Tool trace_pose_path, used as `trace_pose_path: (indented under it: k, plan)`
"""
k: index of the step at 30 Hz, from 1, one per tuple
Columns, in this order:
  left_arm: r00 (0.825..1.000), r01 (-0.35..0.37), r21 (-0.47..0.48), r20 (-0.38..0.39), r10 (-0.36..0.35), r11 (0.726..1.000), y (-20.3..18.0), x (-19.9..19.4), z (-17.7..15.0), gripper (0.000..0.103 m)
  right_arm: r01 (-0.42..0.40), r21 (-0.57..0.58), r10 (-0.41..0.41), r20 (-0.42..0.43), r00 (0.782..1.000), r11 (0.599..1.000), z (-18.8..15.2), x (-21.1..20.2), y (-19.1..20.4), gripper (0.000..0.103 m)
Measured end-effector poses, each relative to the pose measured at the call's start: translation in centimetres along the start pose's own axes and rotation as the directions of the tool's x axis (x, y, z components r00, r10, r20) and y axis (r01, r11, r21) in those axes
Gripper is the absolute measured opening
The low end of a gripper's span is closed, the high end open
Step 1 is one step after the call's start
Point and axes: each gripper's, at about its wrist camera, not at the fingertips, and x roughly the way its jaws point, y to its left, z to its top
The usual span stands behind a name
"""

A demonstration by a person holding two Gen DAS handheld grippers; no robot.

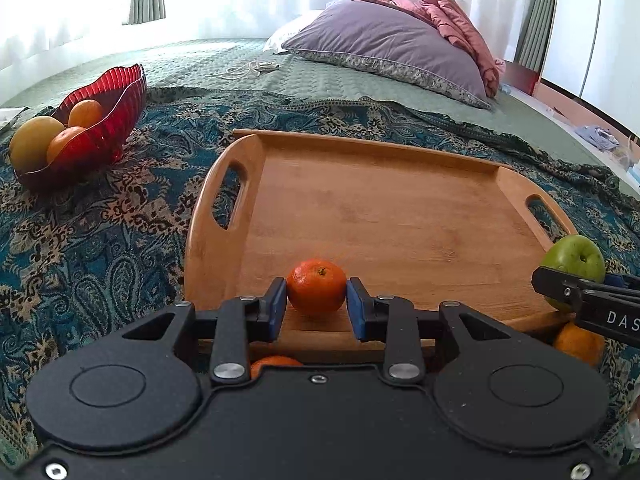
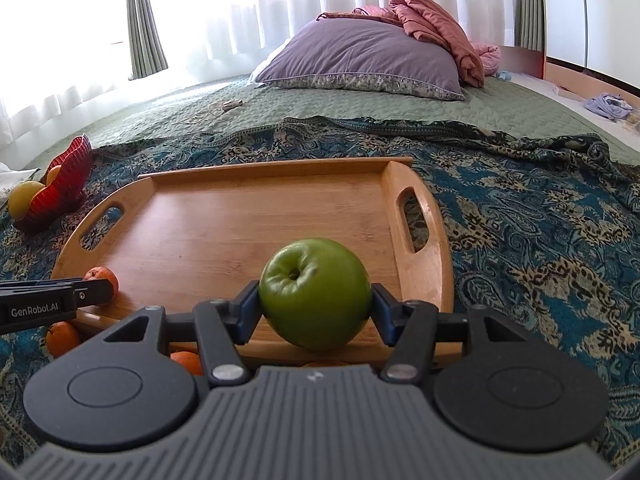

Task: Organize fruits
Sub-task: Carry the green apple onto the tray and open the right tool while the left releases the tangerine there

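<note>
The mandarin (image 1: 316,287) sits between the blue pads of the left gripper (image 1: 316,300), jaws closed on its sides, over the near edge of the tray (image 1: 360,208). Whether it rests on the wood or hangs just above cannot be told. The apple (image 2: 315,293) is clamped the same way in the right gripper (image 2: 315,308), stem dimple up, above the tray's near right part; its underside is hidden by the gripper body.

In the left view the apple (image 1: 576,258) shows only partly, behind the right gripper's black finger (image 1: 568,290). In the right view the left gripper's finger (image 2: 52,296) covers most of the mandarin (image 2: 102,276).

Loose oranges lie on the cloth (image 2: 520,220) along the tray's near edge, all partly hidden: one (image 2: 62,338) under the left gripper, one (image 2: 186,360) behind the right gripper's linkage, another (image 1: 580,342) at the tray's near right corner. How many there are in all is unclear.

The rest of the tray is bare wood. Well to the left stands a red bowl (image 1: 104,112) with oranges (image 1: 85,113) and a yellow fruit (image 1: 34,140) at its rim. Farther back on the bed lie a purple pillow (image 1: 384,44) and a pink blanket (image 1: 460,16).
</note>
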Motion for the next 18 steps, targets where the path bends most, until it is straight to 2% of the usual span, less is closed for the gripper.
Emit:
trace_pose_path:
  k: [15, 18]
  plan:
    - [1.000, 0.009, 0.020, 0.001, -0.009, 1.000, -0.02, 0.33, -0.60, 0.032, 0.003, -0.009, -0.003, -0.001, 1.000, 1.000, 0.14, 0.40, 0.13, 0.062]
    - [1.000, 0.002, 0.030, 0.008, -0.003, 1.000, -0.09, 0.25, -0.79, 0.035, 0.006, -0.025, -0.006, 0.005, 1.000, 1.000, -0.04, 0.19, 0.13, 0.066]
